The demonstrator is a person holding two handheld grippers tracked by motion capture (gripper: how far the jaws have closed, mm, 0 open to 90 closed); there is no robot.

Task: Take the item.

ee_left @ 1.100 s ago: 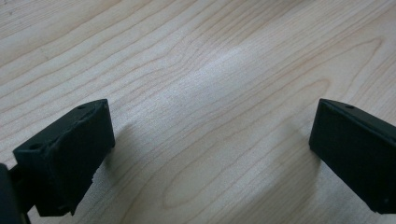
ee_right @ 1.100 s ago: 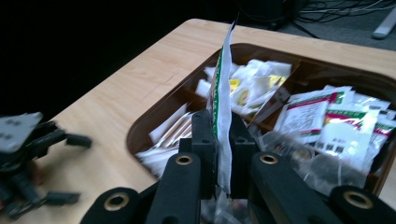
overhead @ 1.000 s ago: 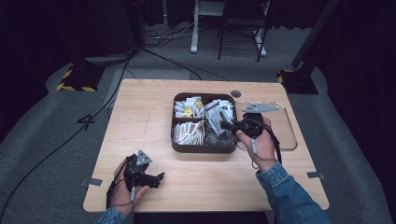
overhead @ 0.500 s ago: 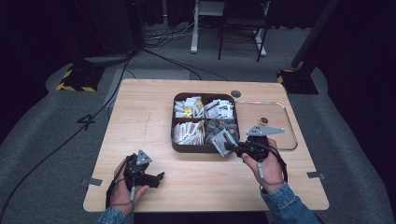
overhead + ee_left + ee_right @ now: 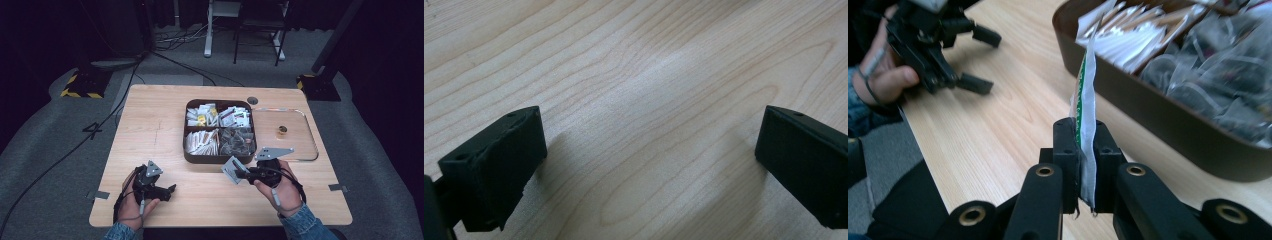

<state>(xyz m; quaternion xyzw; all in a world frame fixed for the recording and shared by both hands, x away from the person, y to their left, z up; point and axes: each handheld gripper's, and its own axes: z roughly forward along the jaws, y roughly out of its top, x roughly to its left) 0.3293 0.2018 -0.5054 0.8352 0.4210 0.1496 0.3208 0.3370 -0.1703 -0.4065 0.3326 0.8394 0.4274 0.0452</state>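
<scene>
My right gripper (image 5: 240,172) pinches a sachet (image 5: 231,169) just off the tray's (image 5: 220,159) near rim; left gripper (image 5: 167,190) gapes wide over bare surface (image 5: 150,130).

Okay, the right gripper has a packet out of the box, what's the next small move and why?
Probably lower the packet onto the bare table in front of the box and open. The right gripper is shut on it, clear of the box, and the left gripper rests open on the table, not reaching for a handover.

Table (image 5: 165,135) pale matt wood; sachet (image 5: 1087,95) glossy plastic
</scene>
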